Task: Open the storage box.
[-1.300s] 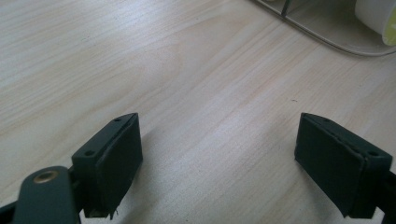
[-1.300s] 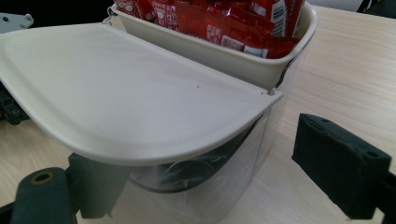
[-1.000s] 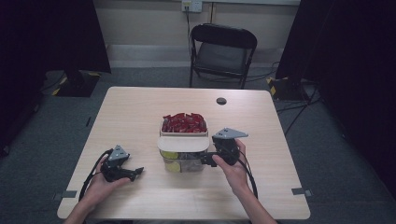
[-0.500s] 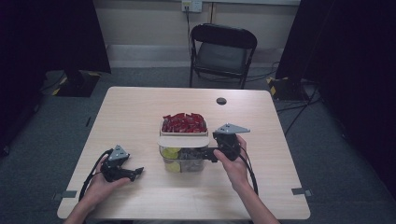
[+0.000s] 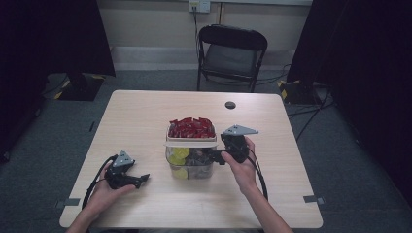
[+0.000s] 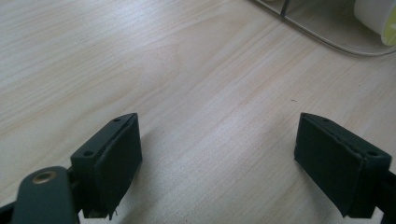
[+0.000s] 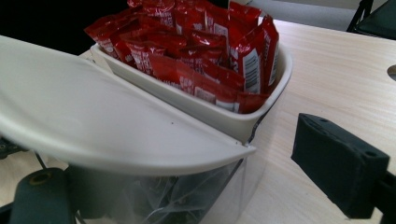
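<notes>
Container [image 5: 190,156] mid-frame, just left of right tool [image 5: 217,157]; its jaws apart, straddling clear wall. Left tool [image 5: 141,179] lower left, apart, resting on tabletop [image 5: 145,116].

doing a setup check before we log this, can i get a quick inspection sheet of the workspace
Surface: light wood table, bare at the left.
Job's things: clear-walled container mid-table, white tray of red packets on top, yellow items below.
Clutter: small dark round spot on the far tabletop.
Grippers: left gripper open, resting on the table; right gripper open at the container's side.
Cables: black cables trail from both grippers.
Surroundings: folding chair, dark curtains, grey floor.
</notes>
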A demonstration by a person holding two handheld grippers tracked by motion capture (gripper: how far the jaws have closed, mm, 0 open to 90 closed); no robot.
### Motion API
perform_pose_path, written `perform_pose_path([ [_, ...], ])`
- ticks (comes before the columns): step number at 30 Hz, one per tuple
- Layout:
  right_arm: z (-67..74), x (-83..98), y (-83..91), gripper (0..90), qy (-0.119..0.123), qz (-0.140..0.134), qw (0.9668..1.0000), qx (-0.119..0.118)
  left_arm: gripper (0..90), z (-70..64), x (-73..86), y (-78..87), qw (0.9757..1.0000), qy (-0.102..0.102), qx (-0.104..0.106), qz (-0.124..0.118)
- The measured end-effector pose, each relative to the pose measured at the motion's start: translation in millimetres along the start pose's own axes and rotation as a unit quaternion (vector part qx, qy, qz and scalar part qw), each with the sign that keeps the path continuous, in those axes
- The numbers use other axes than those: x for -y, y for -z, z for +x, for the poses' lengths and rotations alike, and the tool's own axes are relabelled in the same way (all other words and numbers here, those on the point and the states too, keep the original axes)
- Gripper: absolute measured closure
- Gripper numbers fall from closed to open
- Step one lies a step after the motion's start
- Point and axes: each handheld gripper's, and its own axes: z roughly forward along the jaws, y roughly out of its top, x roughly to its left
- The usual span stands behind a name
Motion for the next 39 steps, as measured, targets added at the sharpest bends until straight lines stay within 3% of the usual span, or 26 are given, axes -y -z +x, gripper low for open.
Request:
perform_pose_path([
  [16, -10.1, -6.8, -8.5, 13.6, -0.011, 0.001, 0.9998, -0.016, 14.4, 0.0, 0.0, 0.1, 1.0, -0.001, 0.0, 0.001],
  [21, -11.6, -8.8, -10.4, 13.4, -0.007, 0.003, 0.9999, -0.015, 14.5, 0.0, 0.0, 0.1, 1.0, -0.001, 0.0, 0.001],
  [39, -20.4, -13.3, -17.1, 13.5, -0.028, -0.008, 0.9995, -0.013, 15.5, -0.2, -2.2, 0.3, 1.0, 0.002, -0.002, 0.007],
])
